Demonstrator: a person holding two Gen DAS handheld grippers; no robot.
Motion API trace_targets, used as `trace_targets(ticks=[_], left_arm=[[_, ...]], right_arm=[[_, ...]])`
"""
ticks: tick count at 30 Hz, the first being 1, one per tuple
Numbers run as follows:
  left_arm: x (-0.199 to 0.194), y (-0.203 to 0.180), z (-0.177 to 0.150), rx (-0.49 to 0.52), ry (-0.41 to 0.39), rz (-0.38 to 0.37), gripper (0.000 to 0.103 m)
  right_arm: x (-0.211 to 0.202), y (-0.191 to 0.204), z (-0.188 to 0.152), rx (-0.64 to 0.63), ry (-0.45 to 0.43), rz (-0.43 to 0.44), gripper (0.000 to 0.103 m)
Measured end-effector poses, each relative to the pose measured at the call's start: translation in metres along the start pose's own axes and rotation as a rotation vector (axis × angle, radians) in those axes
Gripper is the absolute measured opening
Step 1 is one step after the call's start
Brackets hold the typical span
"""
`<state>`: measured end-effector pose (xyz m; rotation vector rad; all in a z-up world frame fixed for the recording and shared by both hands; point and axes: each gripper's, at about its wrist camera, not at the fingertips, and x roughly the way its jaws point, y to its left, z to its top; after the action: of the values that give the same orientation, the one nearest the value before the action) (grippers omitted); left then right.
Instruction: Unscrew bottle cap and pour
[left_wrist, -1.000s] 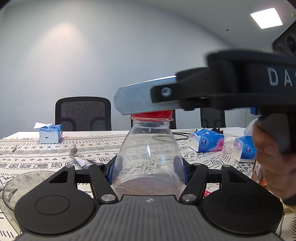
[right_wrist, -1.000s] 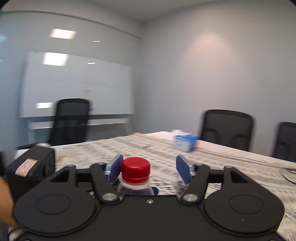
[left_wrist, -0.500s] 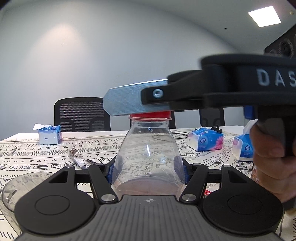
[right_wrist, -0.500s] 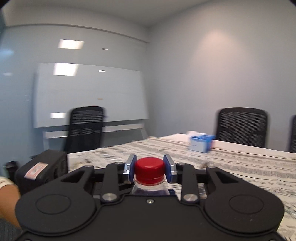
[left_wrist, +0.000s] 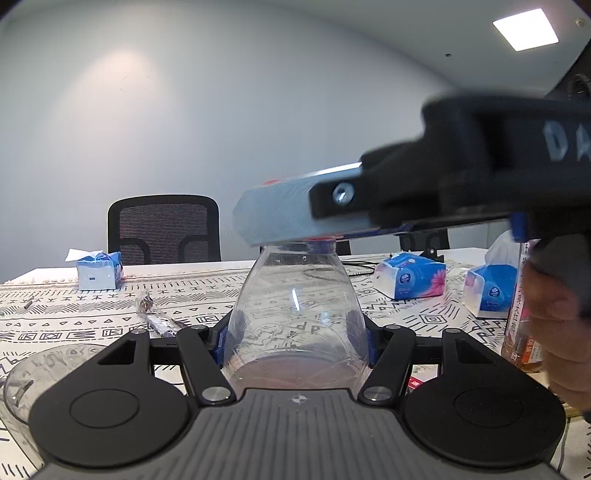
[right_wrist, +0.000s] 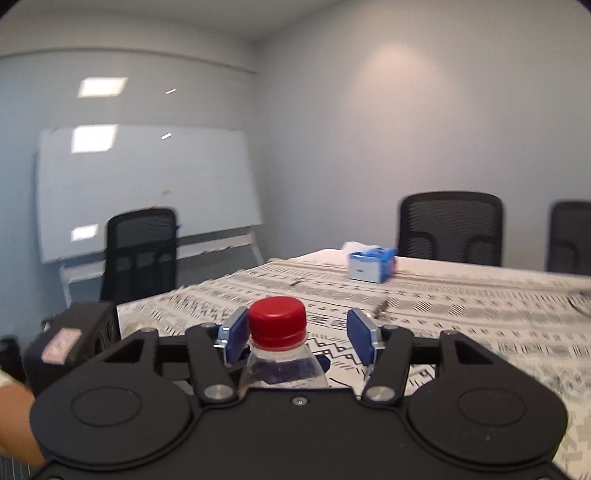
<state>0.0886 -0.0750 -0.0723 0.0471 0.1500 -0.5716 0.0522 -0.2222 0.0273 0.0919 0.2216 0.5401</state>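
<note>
"da" on the right gripper (left_wrist: 288, 221)

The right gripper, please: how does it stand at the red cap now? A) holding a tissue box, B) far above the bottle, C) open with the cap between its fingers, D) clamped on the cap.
C: in the right wrist view the right gripper is open, a gap showing between the cap and one blue finger.
</note>
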Motion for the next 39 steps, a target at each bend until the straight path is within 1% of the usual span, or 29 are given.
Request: trace_targets(ticks=[2,4,5,6,9,11,14,16,17,18,20,21,23,25,28,29,30,31,32,36,39], left_arm=[[0.000,0.000,0.000,0.001,0.000,0.001,0.060],[-0.001,-0.001,0.000,0.002,0.000,0.002,0.060],[-0.001,-0.001,0.000,0.001,0.000,0.002,0.060],[-0.001,-0.001,0.000,0.000,0.000,0.002,0.060],[-0.001,0.001,0.000,-0.006,0.001,0.001,0.060],[0.000,0.002,0.000,-0.009,0.001,-0.001,0.060],[0.000,0.003,0.000,-0.012,0.002,-0.001,0.060],[0.000,0.004,0.000,-0.014,0.003,-0.002,0.060],[0.000,0.004,0.000,-0.015,0.002,-0.003,0.060],[0.000,0.004,0.000,-0.014,0.003,-0.003,0.060],[0.000,0.004,0.000,-0.012,0.004,-0.006,0.060],[0.000,0.004,0.000,-0.013,0.005,-0.007,0.060],[0.001,0.005,0.000,-0.015,0.007,-0.009,0.060],[0.001,0.005,0.000,-0.016,0.007,-0.009,0.059],[0.001,0.005,0.000,-0.016,0.007,-0.011,0.060],[0.001,0.005,0.000,-0.015,0.007,-0.011,0.060],[0.001,0.005,0.000,-0.015,0.007,-0.011,0.060],[0.001,0.005,0.000,-0.014,0.007,-0.011,0.060],[0.001,0.005,0.000,-0.014,0.007,-0.011,0.060],[0.001,0.003,0.000,-0.005,0.006,-0.004,0.060],[0.001,0.002,0.000,0.001,0.004,-0.001,0.060]], right_arm=[[-0.004,0.006,-0.001,0.014,-0.013,-0.027,0.060],[-0.002,0.012,0.000,-0.003,-0.015,-0.051,0.059],[0.000,0.012,0.001,-0.005,-0.009,-0.046,0.054],[0.002,0.012,0.001,-0.005,-0.003,-0.039,0.035],[0.007,0.008,0.002,0.000,0.007,-0.023,0.034],[0.005,0.006,0.001,-0.021,0.004,-0.007,0.034],[0.006,-0.002,0.000,-0.062,0.000,0.064,0.034],[0.007,-0.012,-0.001,-0.101,-0.008,0.146,0.034],[0.007,-0.019,-0.003,-0.119,-0.023,0.203,0.034],[0.008,-0.029,-0.006,-0.137,-0.045,0.282,0.034],[0.009,-0.042,-0.006,-0.145,-0.056,0.358,0.034],[0.013,-0.051,-0.003,-0.134,-0.047,0.400,0.034],[0.017,-0.059,0.001,-0.133,-0.031,0.441,0.034],[0.019,-0.061,0.005,-0.139,-0.016,0.463,0.034],[0.017,-0.057,0.010,-0.164,0.005,0.452,0.035],[0.015,-0.053,0.011,-0.164,0.008,0.432,0.038],[0.013,-0.048,0.010,-0.162,0.004,0.394,0.047],[0.010,-0.042,0.010,-0.160,-0.001,0.351,0.049],[0.005,-0.029,0.008,-0.162,-0.015,0.258,0.050],[-0.004,0.008,-0.001,-0.163,-0.051,0.012,0.051],[-0.009,0.022,-0.005,-0.146,-0.085,-0.053,0.051]])
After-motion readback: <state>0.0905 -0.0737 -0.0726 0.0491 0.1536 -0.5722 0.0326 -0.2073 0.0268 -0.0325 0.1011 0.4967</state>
